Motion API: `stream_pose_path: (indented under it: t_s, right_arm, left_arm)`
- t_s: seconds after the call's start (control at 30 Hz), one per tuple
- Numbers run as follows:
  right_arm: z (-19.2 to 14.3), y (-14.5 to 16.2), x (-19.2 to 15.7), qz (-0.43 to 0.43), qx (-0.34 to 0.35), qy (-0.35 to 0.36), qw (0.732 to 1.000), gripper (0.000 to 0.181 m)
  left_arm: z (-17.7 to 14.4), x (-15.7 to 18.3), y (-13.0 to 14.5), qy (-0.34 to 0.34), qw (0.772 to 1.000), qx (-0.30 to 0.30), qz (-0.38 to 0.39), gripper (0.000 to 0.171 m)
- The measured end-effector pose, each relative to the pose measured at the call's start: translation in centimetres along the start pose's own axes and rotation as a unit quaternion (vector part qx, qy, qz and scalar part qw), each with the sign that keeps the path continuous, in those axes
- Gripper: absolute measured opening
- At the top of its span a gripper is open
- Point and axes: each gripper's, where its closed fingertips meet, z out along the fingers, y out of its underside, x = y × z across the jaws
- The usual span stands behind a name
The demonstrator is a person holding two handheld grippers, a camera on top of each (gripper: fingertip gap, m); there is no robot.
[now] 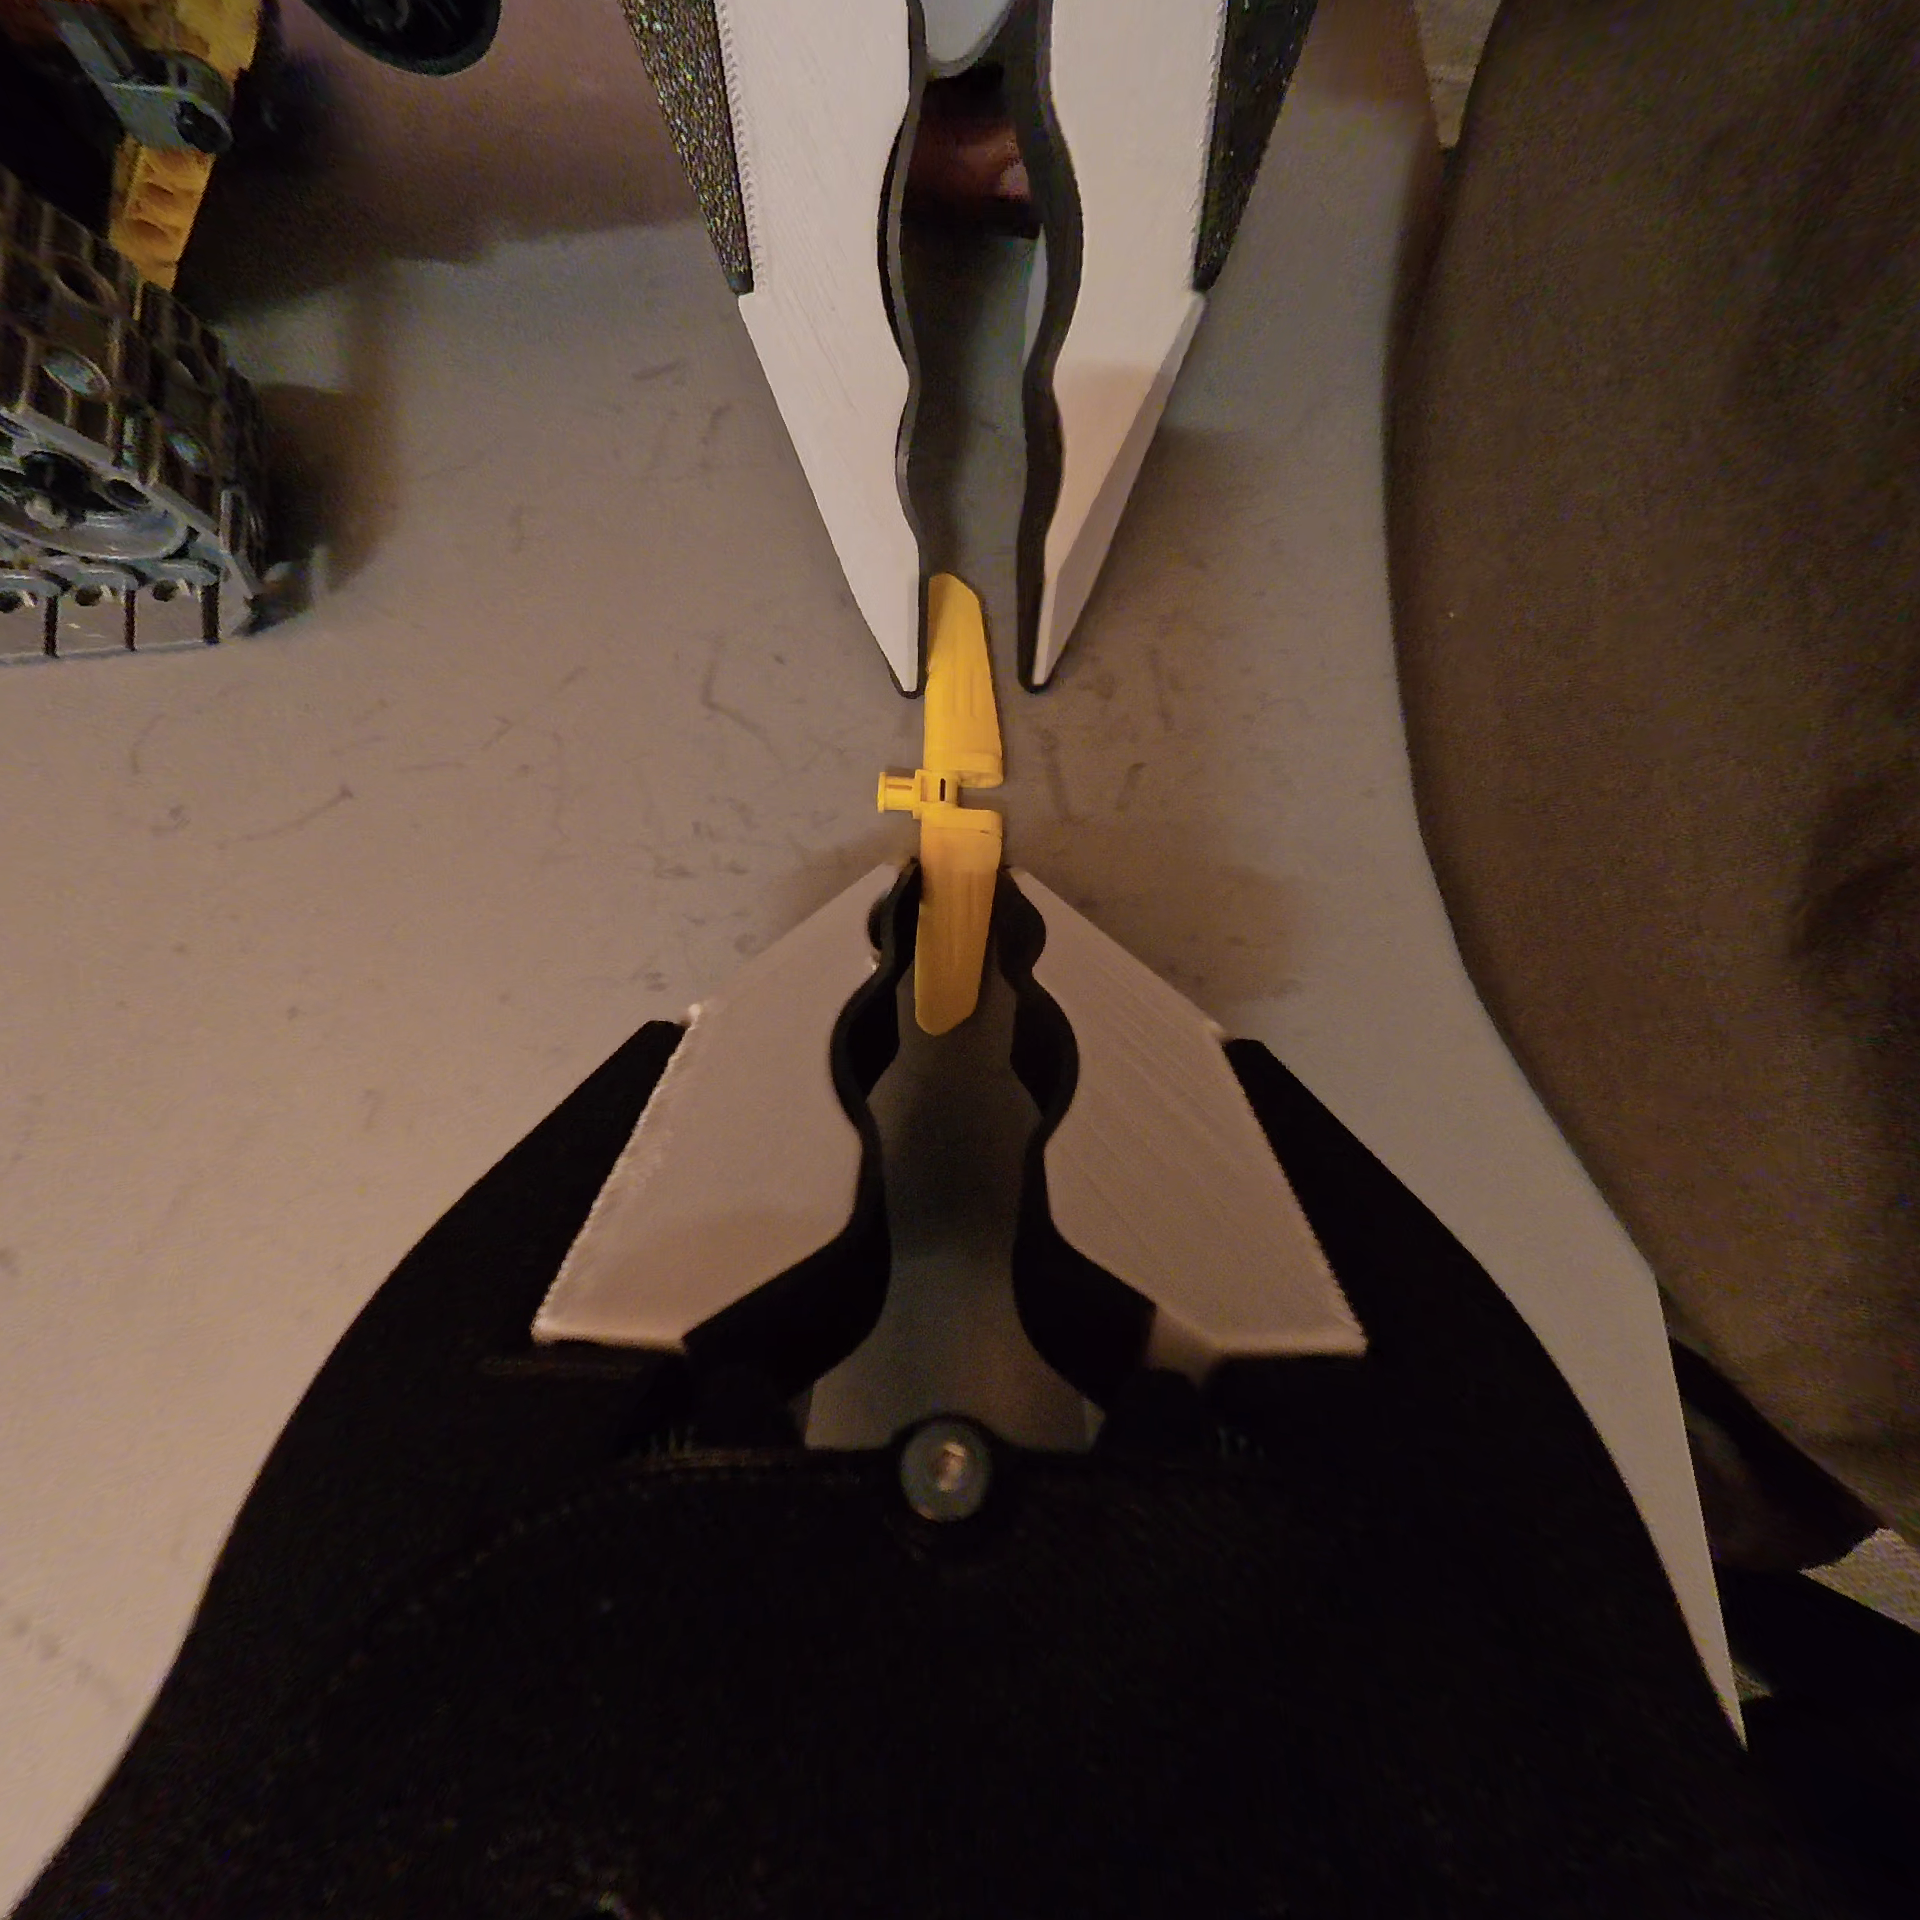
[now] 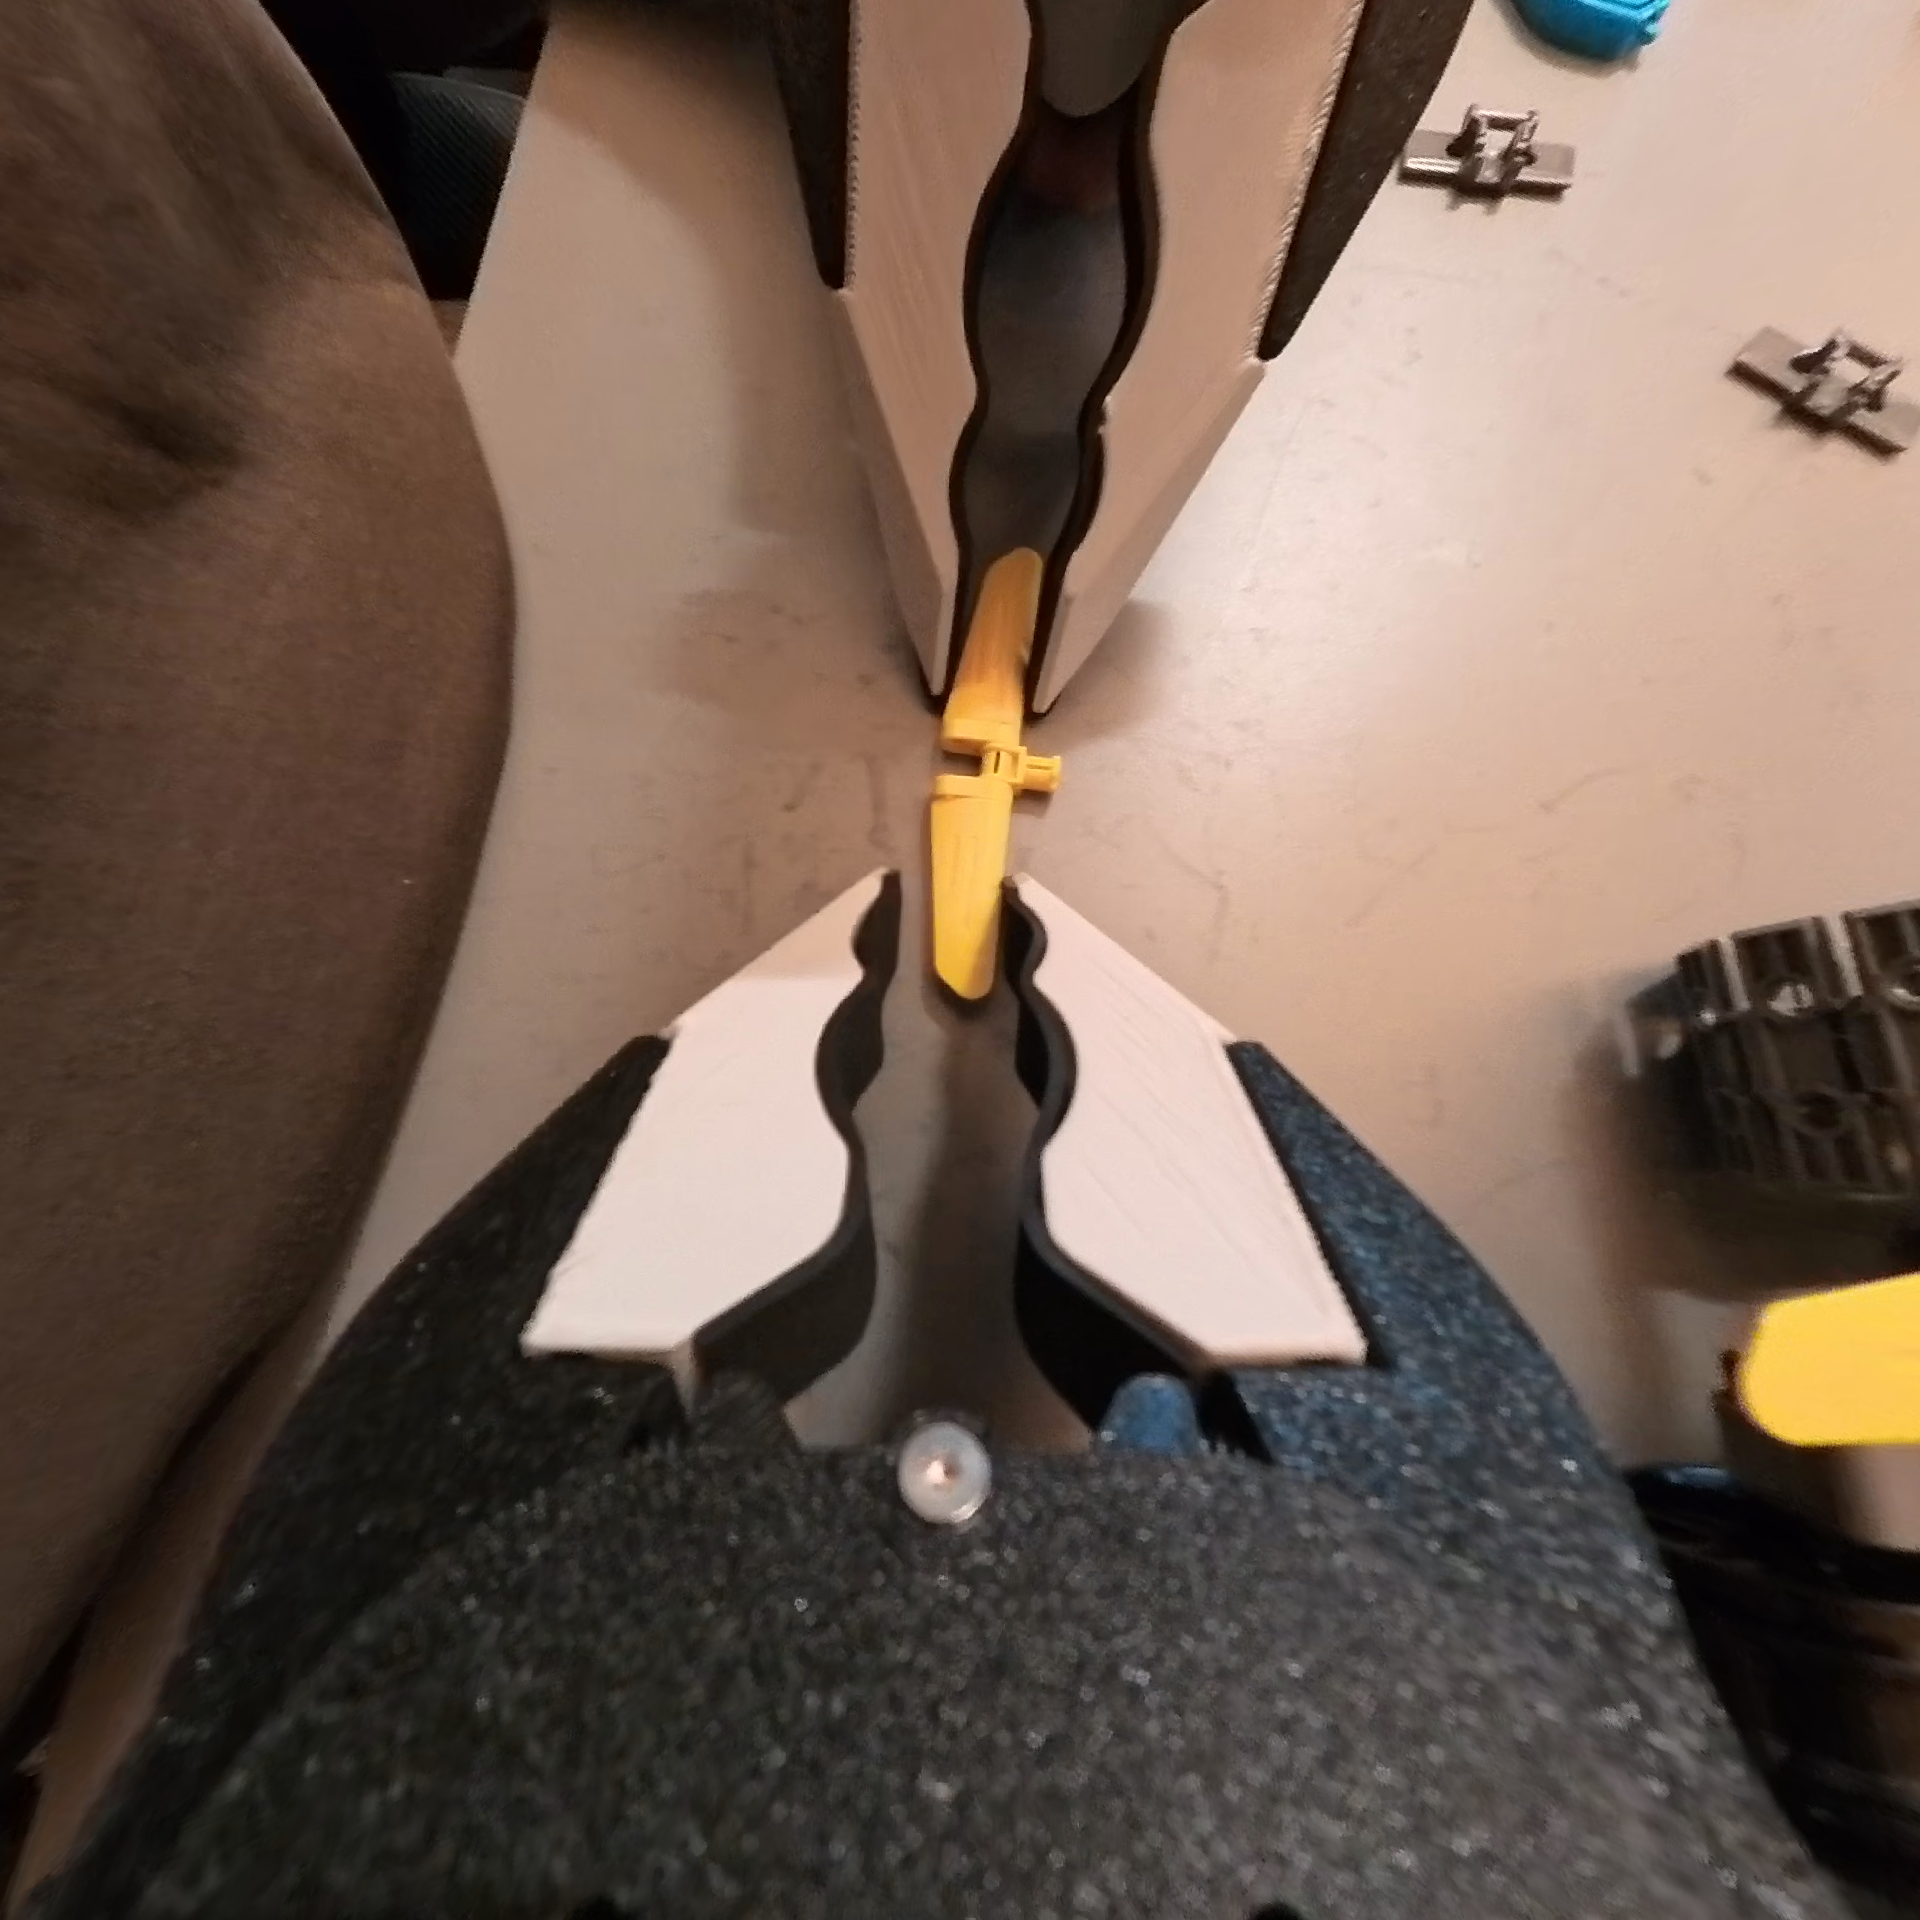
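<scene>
Two yellow plastic panel pieces meet end to end above the beige table (image 1: 416, 831), with a small yellow pin (image 1: 912, 790) at the joint. My left gripper (image 1: 948, 873) is shut on the near panel (image 1: 951, 935) in the left wrist view. In that view my right gripper (image 1: 971, 686) comes in from the top around the far panel (image 1: 961, 665), with a narrow gap on one side. In the right wrist view my right gripper (image 2: 948, 883) stands around its panel (image 2: 966, 894); only the right pad touches it. The left gripper (image 2: 992, 707) pinches the other panel (image 2: 992, 644).
A tracked brick model (image 1: 114, 447) stands at the left. In the right wrist view, two small grey parts (image 2: 1486, 156) (image 2: 1829, 390), a grey track section (image 2: 1787, 1060), a yellow part (image 2: 1829, 1371) and a blue item (image 2: 1590, 21) lie to the right. Brown fabric (image 2: 208, 727) fills the table's near side. My left and right fingertips are right by each other. The grey track section (image 2: 1787, 1060) is about equally far from each gripper, around 12 centimetres. My left wrist view (image 1: 206, 433) looks at it from another angle.
</scene>
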Motion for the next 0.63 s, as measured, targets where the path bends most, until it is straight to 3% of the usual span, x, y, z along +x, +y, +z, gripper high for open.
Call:
stream_pose_path:
  t_s: [0.3,0.47,0.63]
  right_arm:
    - [-0.1,0.1,0.6,-0.001,-0.001,0.019,1.0,0.012]
    - [-0.4,0.2,1.9,0.006,-0.004,0.057,0.998,0.012]
    - [-0.8,-0.3,2.7,0.015,0.009,0.08,0.997,0.012]
  left_arm:
    - [-0.1,-0.5,-0.1,-0.011,1.0,0.004,-0.012,0.014]
    - [-1.1,-2.5,-1.0,-0.054,0.996,0.047,-0.049,0.052]
    - [-3.0,-4.2,-2.2,-0.08,0.986,0.115,-0.087,0.061]
